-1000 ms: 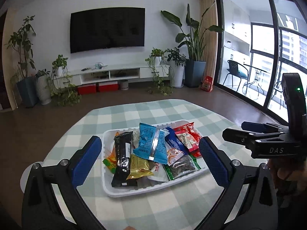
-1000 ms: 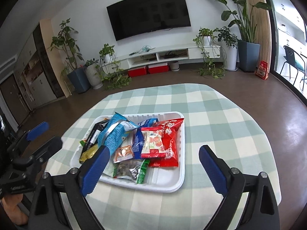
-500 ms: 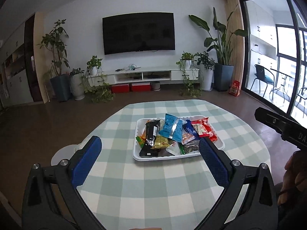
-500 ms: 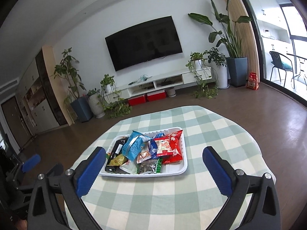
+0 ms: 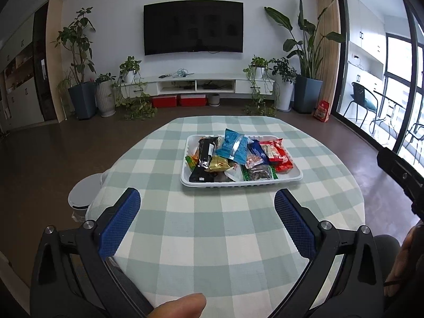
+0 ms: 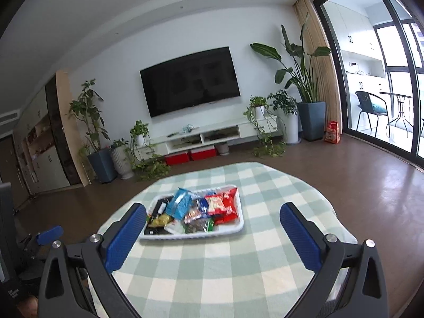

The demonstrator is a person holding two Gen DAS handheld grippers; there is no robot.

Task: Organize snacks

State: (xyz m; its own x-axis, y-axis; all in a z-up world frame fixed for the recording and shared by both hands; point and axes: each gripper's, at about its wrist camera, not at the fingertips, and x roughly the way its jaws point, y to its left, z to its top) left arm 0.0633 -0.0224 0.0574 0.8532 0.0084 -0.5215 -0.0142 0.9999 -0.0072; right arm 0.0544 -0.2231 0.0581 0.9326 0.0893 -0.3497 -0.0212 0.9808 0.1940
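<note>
Hovering wide open, empty — both hand-held grippers, left [image 5: 206, 220] and right [image 6: 212, 235] — snack tray [image 5: 238, 182] ahead.

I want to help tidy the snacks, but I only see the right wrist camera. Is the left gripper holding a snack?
Observer: No. The left gripper is wide open, with only the checked tablecloth showing between its fingers.
Operator: Is anything hiding beside the table over there?
Observer: Yes, a white round bin sits on the floor, partly tucked under the cloth's left edge.
Operator: Can you see the person holding it?
Observer: Only a fingertip, poking in at the bottom edge of the left wrist view.
</note>
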